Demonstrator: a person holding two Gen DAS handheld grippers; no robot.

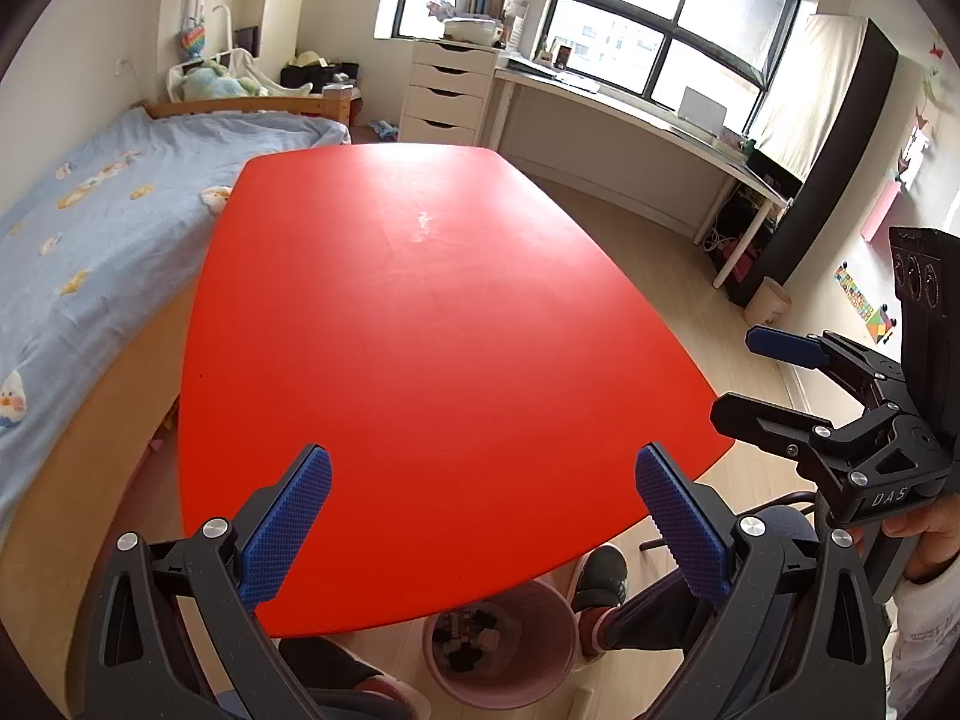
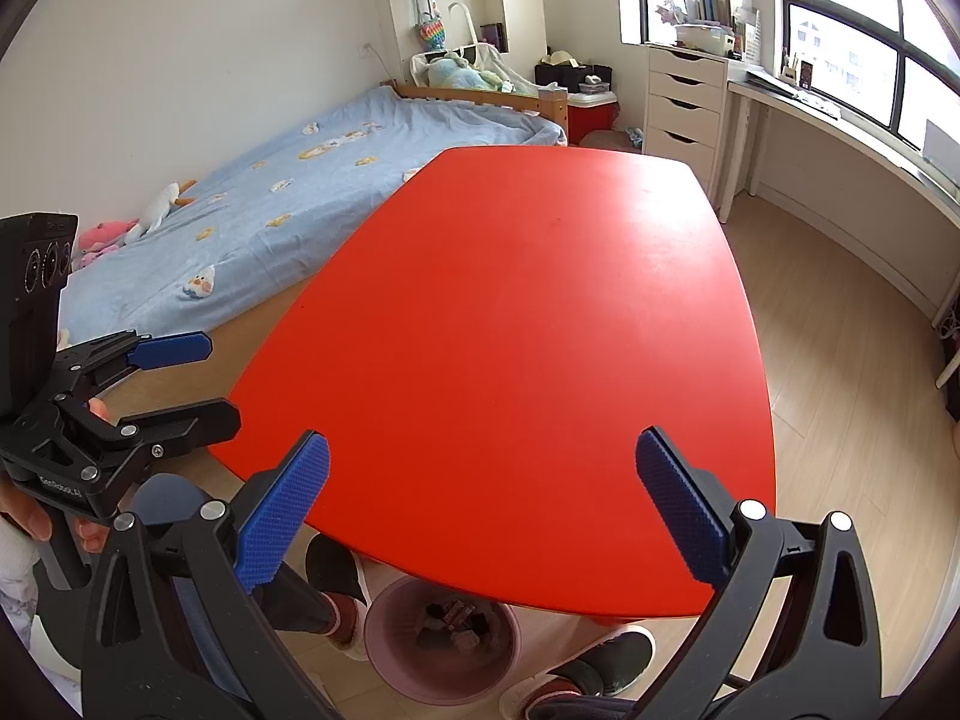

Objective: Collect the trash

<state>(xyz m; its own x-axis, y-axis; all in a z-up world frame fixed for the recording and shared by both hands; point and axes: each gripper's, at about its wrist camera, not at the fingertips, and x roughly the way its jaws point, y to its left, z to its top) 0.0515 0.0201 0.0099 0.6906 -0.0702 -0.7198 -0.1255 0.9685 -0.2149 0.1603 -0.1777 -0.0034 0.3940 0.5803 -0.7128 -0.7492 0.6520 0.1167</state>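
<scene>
Hovering over the near end of the red worktop (image 1: 432,324), both grippers are spread wide with nothing between their blue pads. Left of the worktop lies the bed (image 1: 90,222) with its light blue cover, running along the worktop's left edge. The left gripper (image 1: 483,516) hangs above the worktop's near edge, jaws far apart and empty. Under that same near edge, on the wood floor, stands the pink bin (image 1: 501,681), partly tucked beneath the worktop; dark and pale bits of trash (image 1: 468,636) lie inside it. In the right wrist view the bin (image 2: 441,681) sits below the worktop's (image 2: 528,330) near edge, with shoes on either side of it. The right gripper (image 2: 483,510) is also held above the worktop's near end, jaws wide and empty; from the left wrist view it shows off the worktop's right edge (image 1: 753,372), open there too, gripped by a hand (image 1: 927,534). Beyond the worktop's far end stands a white drawer unit (image 1: 447,90), and a long desk (image 1: 630,114) runs under the windows to the right of it.
</scene>
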